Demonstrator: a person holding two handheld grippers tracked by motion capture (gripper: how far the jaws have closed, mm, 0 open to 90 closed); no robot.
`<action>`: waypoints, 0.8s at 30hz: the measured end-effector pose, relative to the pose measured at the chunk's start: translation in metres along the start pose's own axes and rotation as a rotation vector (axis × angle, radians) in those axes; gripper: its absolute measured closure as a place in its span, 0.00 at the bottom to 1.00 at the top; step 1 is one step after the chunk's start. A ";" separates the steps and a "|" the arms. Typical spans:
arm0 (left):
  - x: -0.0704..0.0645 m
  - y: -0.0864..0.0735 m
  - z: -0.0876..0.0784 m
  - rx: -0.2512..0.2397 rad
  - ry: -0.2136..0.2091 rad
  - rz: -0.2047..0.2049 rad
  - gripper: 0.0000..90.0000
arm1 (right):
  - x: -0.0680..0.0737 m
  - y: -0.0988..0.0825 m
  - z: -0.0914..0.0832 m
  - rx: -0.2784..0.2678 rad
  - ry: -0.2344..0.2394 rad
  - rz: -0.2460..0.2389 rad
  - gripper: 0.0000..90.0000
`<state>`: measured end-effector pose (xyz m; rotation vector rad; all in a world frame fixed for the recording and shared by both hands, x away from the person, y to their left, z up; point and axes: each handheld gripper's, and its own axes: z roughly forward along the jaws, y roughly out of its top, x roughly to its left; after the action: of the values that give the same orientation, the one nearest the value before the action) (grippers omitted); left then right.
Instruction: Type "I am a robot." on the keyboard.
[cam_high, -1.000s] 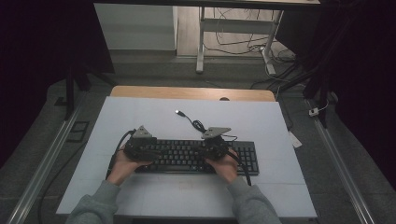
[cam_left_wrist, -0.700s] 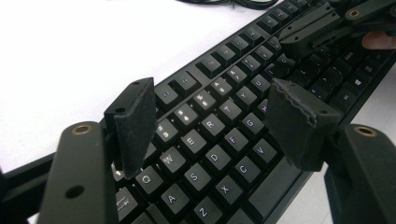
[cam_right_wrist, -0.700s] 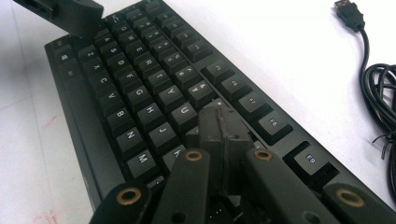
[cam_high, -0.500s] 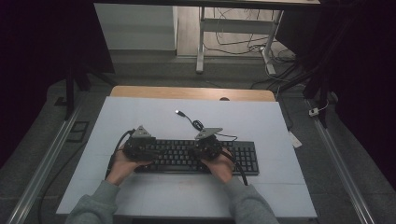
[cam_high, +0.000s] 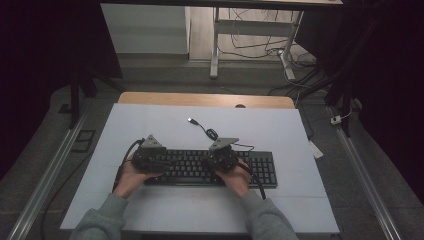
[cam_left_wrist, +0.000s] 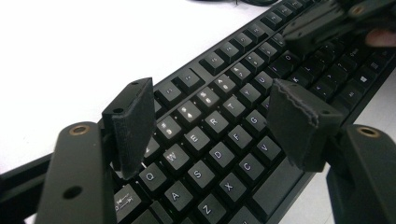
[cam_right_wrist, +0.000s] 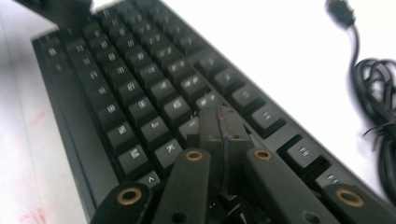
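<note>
- The black keyboard (cam_high: 210, 167) is seen lying flat on the white table (cam_high: 150, 125), directly under both grippers.
- The left gripper (cam_high: 148, 157) is held over the left part of the keyboard; its jaws are spread wide, with the keys Q, W, E, R, A, S, D and F seen between them and nothing pinched.
- The right gripper (cam_right_wrist: 224, 135) is pressed together, its tips placed on the keys near the middle of the keyboard.
- Since the earlier frame the right gripper has been shifted a little toward the left gripper.
- The keyboard's cable (cam_high: 205, 131) is left lying behind it.
</note>
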<state>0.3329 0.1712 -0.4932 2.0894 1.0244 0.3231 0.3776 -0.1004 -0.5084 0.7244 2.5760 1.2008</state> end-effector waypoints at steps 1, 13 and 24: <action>0.000 0.000 0.000 0.000 0.002 -0.001 0.36 | 0.000 0.001 -0.003 -0.016 -0.002 0.004 1.00; 0.002 -0.001 -0.005 -0.015 0.009 -0.012 0.37 | -0.013 -0.021 -0.043 -0.083 -0.016 0.053 0.71; 0.004 -0.003 -0.007 -0.019 0.016 -0.020 0.37 | -0.019 -0.045 -0.073 -0.088 -0.048 0.061 0.52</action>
<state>0.3302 0.1797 -0.4913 2.0612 1.0472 0.3394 0.3504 -0.1833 -0.4961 0.8083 2.4615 1.2898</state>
